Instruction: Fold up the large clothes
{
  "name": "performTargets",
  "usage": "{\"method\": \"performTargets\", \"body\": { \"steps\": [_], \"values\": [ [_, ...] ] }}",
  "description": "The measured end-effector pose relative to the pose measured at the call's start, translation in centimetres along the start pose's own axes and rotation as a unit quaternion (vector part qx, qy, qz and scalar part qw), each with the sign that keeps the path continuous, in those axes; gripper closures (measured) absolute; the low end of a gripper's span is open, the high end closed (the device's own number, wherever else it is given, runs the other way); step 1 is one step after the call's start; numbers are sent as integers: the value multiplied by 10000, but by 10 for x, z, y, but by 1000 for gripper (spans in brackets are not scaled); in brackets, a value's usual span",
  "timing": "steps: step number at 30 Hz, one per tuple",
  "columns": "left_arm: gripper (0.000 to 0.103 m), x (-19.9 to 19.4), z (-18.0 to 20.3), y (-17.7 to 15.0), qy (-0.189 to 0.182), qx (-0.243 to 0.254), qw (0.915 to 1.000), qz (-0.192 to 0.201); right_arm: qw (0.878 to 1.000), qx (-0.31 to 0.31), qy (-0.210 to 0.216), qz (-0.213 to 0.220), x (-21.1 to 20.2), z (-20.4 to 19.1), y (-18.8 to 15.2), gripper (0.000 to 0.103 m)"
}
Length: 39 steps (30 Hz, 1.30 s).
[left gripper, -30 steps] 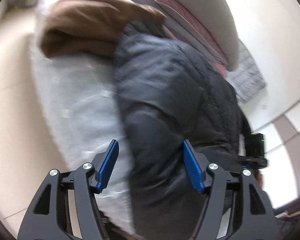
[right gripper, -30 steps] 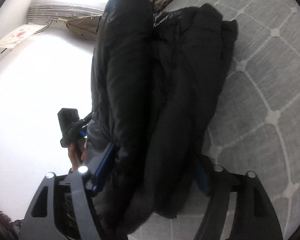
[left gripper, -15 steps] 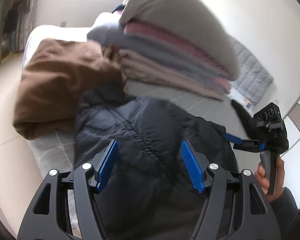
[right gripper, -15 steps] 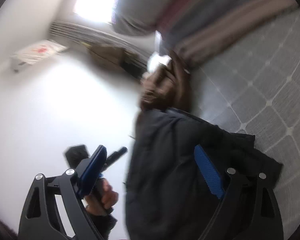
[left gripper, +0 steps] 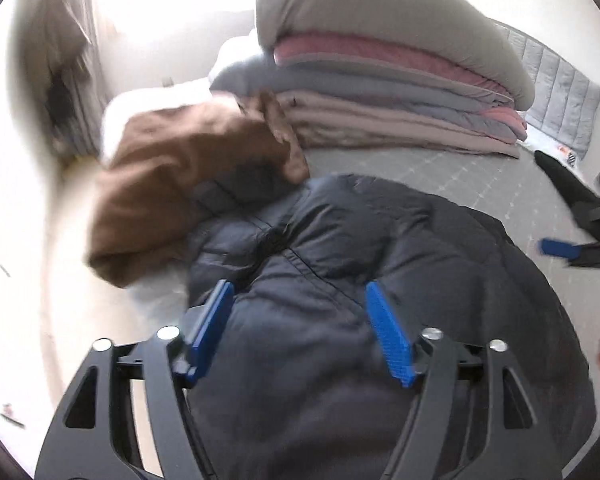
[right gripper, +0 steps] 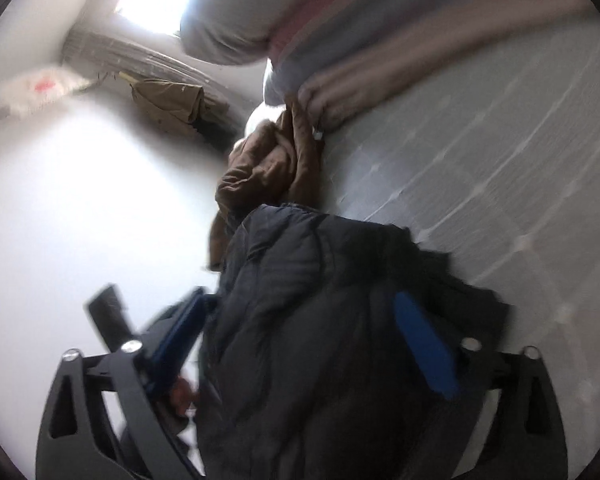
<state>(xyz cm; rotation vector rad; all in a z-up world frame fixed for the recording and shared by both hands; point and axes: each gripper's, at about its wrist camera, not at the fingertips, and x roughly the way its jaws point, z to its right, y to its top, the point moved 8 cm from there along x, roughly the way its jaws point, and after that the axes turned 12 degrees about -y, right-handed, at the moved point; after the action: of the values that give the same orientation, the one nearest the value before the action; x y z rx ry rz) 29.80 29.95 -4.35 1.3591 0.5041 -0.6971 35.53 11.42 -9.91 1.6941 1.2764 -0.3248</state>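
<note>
A dark navy puffer jacket [left gripper: 340, 264] lies bunched on the grey quilted bed cover [left gripper: 440, 168]; it also fills the lower middle of the right wrist view [right gripper: 320, 320]. My left gripper [left gripper: 300, 328] is open, its blue pads spread above the jacket, holding nothing. My right gripper [right gripper: 308, 344] is open too, its jaws wide apart either side of the jacket's bulk. The right gripper also shows at the right edge of the left wrist view [left gripper: 580, 248]. Both views are motion-blurred.
A brown garment [left gripper: 172, 184] lies crumpled beside the jacket on the left. A tall stack of folded quilts [left gripper: 380, 80] stands behind it. A pale floor [left gripper: 28, 240] lies left of the bed. An olive coat [right gripper: 168, 100] hangs by the wall.
Both grippers swung upward and back from the jacket, so the quilt stack and brown garment came into view. The jacket now lies in a lower heap. Both grippers stayed open.
</note>
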Motion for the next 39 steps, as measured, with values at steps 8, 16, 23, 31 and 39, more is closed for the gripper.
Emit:
{"method": "performTargets", "body": {
  "steps": [8, 16, 23, 31, 39],
  "values": [
    [32, -76, 33, -30, 417, 56, 9987, 277, 9776, -791, -1463, 1287, -82, -27, -70, 7],
    [21, -127, 53, -67, 539, 53, 9974, 470, 9587, -1226, -1991, 1619, -121, -55, -141, 7],
    [21, -160, 51, -88, 667, -73, 9957, 638, 9455, -1535, -2317, 1696, -107, -96, -176, 7],
    [21, -176, 42, -106, 645, -292, 9951, 696, 9346, -1586, -2790, 1535, -84, -121, -188, 7],
    [21, -177, 36, -117, 540, -508, 9955, 594, 9306, -1241, -3164, 1361, -74, -115, -186, 7]
  ]
}}
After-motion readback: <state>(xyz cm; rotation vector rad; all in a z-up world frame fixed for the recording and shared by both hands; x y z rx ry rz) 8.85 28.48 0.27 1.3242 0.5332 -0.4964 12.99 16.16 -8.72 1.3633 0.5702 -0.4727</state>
